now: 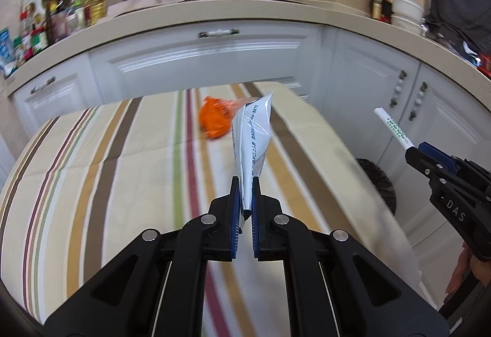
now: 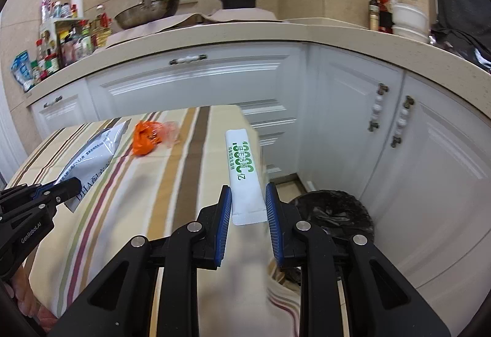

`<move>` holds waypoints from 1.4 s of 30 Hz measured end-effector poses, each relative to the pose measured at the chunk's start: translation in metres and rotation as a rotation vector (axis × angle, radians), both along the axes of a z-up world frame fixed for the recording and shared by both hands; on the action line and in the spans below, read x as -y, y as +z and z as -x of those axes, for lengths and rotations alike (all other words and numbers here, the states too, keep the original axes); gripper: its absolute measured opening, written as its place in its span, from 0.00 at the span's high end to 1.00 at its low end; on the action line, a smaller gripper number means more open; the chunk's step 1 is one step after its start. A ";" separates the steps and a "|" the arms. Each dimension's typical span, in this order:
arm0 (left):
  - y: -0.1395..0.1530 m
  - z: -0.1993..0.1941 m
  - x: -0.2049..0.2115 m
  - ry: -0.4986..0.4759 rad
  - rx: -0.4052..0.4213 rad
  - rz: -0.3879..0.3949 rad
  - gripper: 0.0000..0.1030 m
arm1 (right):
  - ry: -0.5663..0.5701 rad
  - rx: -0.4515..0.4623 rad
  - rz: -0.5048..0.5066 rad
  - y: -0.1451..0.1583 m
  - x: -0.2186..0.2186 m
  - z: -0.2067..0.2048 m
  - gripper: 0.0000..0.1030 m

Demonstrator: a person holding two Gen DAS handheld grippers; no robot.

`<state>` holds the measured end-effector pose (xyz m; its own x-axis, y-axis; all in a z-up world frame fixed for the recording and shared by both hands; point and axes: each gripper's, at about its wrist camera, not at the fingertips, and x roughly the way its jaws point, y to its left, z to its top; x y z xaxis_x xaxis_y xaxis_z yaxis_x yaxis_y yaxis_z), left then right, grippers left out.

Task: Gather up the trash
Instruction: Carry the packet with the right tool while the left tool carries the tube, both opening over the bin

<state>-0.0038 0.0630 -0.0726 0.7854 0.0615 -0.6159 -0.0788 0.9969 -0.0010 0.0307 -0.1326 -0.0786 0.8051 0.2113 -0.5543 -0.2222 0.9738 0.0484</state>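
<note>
My left gripper (image 1: 245, 183) is shut on a silver-white foil packet (image 1: 253, 134) with blue print, held edge-on above the striped tablecloth (image 1: 122, 159). From the right wrist view that same packet (image 2: 95, 149) and left gripper (image 2: 69, 186) show at the left. My right gripper (image 2: 248, 194) is shut on a white stick sachet (image 2: 244, 171) with green lettering, lifted past the table's right edge. In the left wrist view the sachet (image 1: 396, 128) pokes out of the right gripper (image 1: 412, 154). An orange crumpled wrapper (image 1: 214, 119) (image 2: 147, 136) lies on the far part of the table.
A bin with a black liner (image 2: 334, 211) (image 1: 379, 180) stands on the floor right of the table, against white cabinets (image 2: 399, 168). A beige counter (image 1: 214, 14) behind carries a wok, a dark pot and several bottles. A hand (image 1: 466, 269) holds the right gripper.
</note>
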 end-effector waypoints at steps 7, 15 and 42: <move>0.009 -0.019 0.053 -0.098 0.020 -0.023 0.94 | -0.107 0.022 -0.024 0.001 0.050 0.003 0.76; 0.008 -0.048 0.113 -0.181 0.025 -0.048 0.94 | -0.205 0.039 -0.021 -0.005 0.097 -0.003 0.76; -0.077 -0.198 0.237 -0.242 -0.217 -0.052 0.69 | -0.298 -0.033 -0.104 -0.085 0.188 -0.110 0.62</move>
